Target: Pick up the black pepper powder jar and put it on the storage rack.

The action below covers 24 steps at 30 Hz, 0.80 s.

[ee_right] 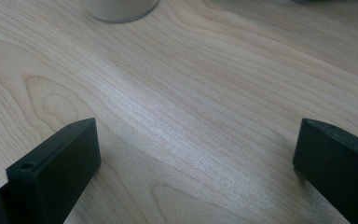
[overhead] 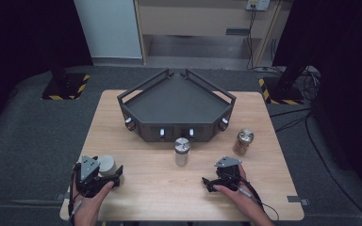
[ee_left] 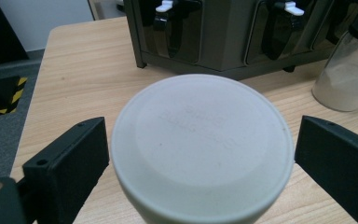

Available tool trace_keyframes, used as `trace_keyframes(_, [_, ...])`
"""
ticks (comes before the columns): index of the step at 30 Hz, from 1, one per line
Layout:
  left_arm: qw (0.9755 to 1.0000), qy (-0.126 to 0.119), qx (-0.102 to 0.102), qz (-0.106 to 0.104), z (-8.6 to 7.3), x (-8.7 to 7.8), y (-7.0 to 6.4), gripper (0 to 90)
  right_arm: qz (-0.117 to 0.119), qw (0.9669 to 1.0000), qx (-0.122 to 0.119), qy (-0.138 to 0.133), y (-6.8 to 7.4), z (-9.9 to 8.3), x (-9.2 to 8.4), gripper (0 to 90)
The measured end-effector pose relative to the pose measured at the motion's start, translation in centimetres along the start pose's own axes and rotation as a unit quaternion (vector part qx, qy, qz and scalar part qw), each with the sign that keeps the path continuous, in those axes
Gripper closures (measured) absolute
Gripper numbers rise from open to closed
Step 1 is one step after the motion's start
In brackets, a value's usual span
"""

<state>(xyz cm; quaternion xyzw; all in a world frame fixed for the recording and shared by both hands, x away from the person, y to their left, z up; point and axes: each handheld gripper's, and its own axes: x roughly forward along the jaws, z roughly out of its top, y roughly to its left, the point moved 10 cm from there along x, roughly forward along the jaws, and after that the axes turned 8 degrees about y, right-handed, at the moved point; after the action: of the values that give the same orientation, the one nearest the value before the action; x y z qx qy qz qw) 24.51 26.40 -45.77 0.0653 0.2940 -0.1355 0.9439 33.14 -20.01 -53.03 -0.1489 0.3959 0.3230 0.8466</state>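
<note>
We find the white-lidded jar at the near left corner of the table, sitting between the spread jaws of the left gripper, neither jaw touching it. We judge it rigid, smooth and probably light, so we would pinch the body just under the lid. The right gripper rests low over bare wood, jaws wide apart, holding nothing.

Pale grey lid, black tongs, light wood-grain table, dark grey tray, yellow-black hazard stripes
</note>
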Motion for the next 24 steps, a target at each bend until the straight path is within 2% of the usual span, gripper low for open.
trace_keyframes(6, [1.0,-0.002,0.006,0.005,-0.13,0.44,-0.28,4.3,0.0,1.0,-0.001,0.0,-0.01,-0.01,0.0,0.7])
trace_keyframes(12, [0.9999,-0.013,-0.003,0.009,-0.42,0.66,-0.26,9.0,0.0,1.0,0.0,0.0,0.0,-0.03,-0.03,0.7])
trace_keyframes(15, [0.9997,-0.014,-0.001,0.018,-0.47,0.65,-0.25,10.4,0.0,1.0,-0.001,0.0,0.0,-0.04,-0.03,0.7])
trace_keyframes(24, [0.9994,-0.022,-0.005,0.025,-0.76,0.64,-0.04,18.8,0.001,1.0,-0.002,0.0,0.0,-0.11,-0.09,0.7])
